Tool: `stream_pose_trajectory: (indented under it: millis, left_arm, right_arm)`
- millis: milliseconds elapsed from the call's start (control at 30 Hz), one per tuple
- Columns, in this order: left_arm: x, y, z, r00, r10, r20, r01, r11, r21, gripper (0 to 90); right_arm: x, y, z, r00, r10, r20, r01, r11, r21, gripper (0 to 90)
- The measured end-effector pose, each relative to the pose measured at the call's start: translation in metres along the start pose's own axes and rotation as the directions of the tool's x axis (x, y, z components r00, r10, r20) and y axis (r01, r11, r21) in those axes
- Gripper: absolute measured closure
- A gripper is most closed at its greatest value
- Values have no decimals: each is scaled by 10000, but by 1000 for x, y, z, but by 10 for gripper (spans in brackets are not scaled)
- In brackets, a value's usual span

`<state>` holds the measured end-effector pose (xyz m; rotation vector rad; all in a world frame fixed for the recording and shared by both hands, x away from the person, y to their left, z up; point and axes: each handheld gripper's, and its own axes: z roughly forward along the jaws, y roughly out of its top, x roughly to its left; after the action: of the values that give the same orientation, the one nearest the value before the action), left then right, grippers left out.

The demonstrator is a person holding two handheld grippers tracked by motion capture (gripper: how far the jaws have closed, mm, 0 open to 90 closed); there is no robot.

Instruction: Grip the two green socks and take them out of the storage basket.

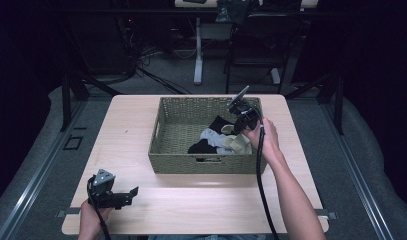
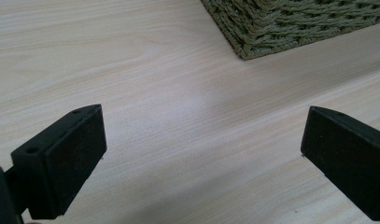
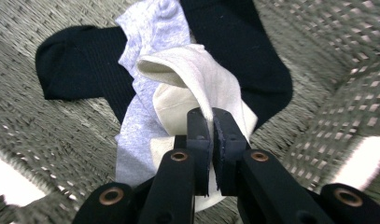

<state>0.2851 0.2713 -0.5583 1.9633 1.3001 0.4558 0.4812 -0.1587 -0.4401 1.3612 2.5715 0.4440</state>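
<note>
high view takes in one pale wooden table (image 1: 191, 200) and one woven basket (image 1: 163, 145) standing on it, with a heap of socks inside toward the basket's near right corner. counted in the right gripper view: one black sock (image 3: 80, 70), a second black sock (image 3: 243, 51), one light grey sock (image 3: 150, 28) and one cream sock (image 3: 206, 88), four in all as far as the pile lets me tell. the right gripper (image 3: 212, 122) has its jaws pinched together on a fold of the cream sock, inside the basket. the left gripper (image 2: 201, 140) hangs over bare table near the basket's corner, jaws wide apart and holding nothing. the risk, i judge: the pinch takes only a thin edge, so the sock may slip free on the lift, or drag the grey one along.
</note>
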Motion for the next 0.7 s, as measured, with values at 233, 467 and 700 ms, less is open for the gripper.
stream_pose_trajectory:
  millis: [233, 467, 700]
  left_arm:
    - [0, 0, 0, 10000, 5, -5, -5, 10000, -11, 2]
    - [0, 0, 0, 10000, -4, 10, 4, 10000, -1, 2]
    - [0, 0, 0, 10000, 3, 24, -3, 10000, 9, 2]
  right_arm:
    - [-5, 2, -19, 9999, -30, 97, 33, 9996, -280, 867]
    - [-7, 5, -34, 9999, 57, 132, -50, 9988, -496, 867]
    - [-5, 10, -49, 9999, 43, 111, -36, 9979, -639, 867]
